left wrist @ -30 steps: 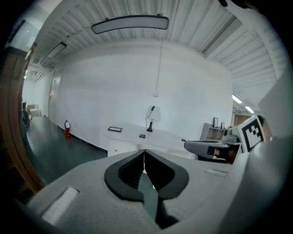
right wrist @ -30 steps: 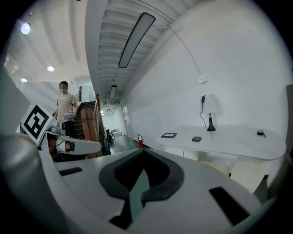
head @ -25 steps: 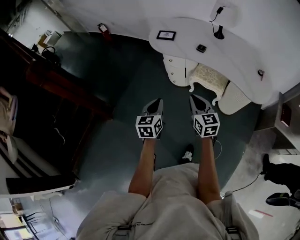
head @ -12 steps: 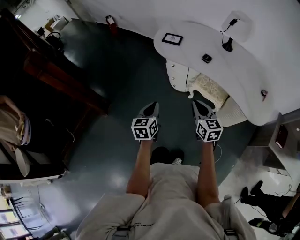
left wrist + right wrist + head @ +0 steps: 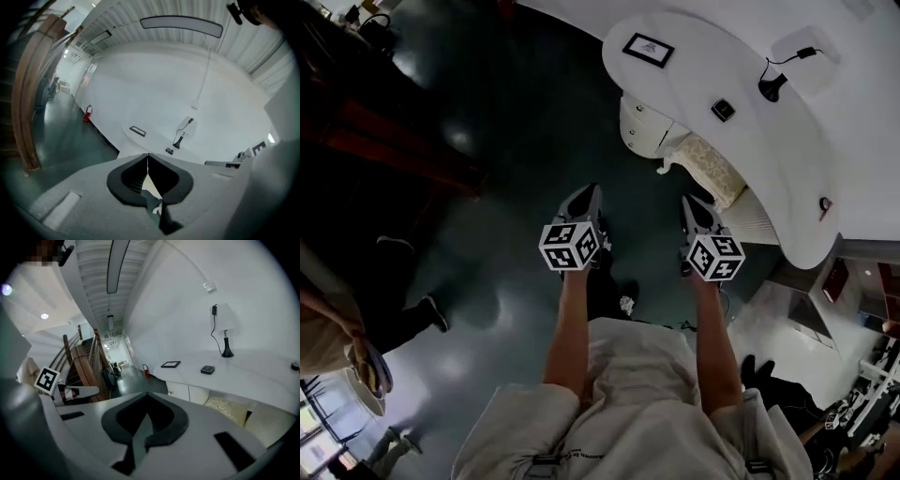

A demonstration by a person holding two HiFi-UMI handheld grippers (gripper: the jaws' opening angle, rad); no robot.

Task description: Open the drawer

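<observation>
**Tool state.** The left tool and the right tool are both pressed together at the tips. Neither one pinches anything. Both are held side by side above the dark floor.

**Task item.** The white drawer unit stands under the left end of the curved white desk, on the far side of the tools and well apart from them. Small knobs show on its fronts. No drawer is pulled out.

**Hazards.**
- A tool with its tips together cannot take a knob. Unless the tips are spread before contact, the tool is likely to push against the drawer front.
- The knobs look small and rounded. A shallow or off-centre pinch could slip off during the pull.
- A cushioned stool stands just to the right of the unit. The right tool could strike it on approach.

**Markings.** No brand or label is legible. The framed card on the desk carries print too small to read. The marker cubes show square patterns only.
</observation>
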